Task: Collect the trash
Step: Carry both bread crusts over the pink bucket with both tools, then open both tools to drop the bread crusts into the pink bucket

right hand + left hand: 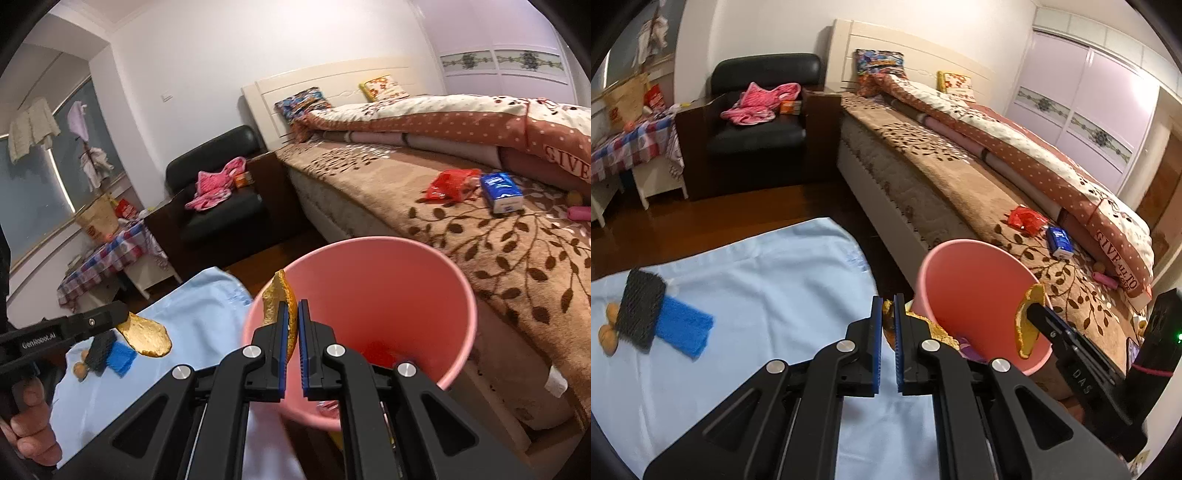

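A pink trash bin stands on the floor between the bed and a light blue cloth. My left gripper is shut on a piece of orange peel, held left of the bin over the cloth; it shows in the right wrist view. My right gripper is shut on another orange peel, held over the bin's near rim; it shows in the left wrist view. Red trash lies inside the bin.
On the cloth lie a black and blue sponge and walnuts. On the bed lie a red wrapper and a blue tissue pack. A black armchair stands behind, a checkered table left.
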A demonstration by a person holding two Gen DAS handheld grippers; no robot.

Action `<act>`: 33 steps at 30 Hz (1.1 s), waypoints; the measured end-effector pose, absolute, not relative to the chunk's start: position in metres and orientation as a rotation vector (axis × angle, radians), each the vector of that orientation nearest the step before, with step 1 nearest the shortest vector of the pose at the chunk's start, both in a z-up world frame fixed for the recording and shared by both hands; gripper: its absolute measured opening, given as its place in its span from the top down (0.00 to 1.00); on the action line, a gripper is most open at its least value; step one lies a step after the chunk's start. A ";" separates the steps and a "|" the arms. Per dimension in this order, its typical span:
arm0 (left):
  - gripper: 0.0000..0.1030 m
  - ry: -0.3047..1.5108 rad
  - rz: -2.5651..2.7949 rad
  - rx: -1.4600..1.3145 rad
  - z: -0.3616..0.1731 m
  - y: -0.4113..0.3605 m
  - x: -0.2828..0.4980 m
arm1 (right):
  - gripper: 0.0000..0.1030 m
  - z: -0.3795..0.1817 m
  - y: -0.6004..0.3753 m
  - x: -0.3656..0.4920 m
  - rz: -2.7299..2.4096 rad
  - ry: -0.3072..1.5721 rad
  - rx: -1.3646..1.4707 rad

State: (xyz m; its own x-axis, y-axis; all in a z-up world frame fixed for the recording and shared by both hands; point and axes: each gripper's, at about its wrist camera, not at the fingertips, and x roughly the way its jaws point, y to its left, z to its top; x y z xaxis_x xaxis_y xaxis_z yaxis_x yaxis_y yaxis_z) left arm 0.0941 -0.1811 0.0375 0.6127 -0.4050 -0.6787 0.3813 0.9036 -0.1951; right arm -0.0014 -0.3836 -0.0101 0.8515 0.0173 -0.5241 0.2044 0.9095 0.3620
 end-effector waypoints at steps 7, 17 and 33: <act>0.95 0.780 -0.475 0.022 0.036 -0.221 0.102 | 0.95 -0.020 -0.398 0.000 -0.148 0.536 0.428; 0.95 0.794 -0.458 0.092 0.017 -0.257 0.117 | 0.95 -0.036 -0.401 0.001 -0.232 0.514 0.365; 0.95 0.828 -0.436 0.145 -0.011 -0.280 0.133 | 0.95 -0.057 -0.412 0.008 -0.256 0.516 0.345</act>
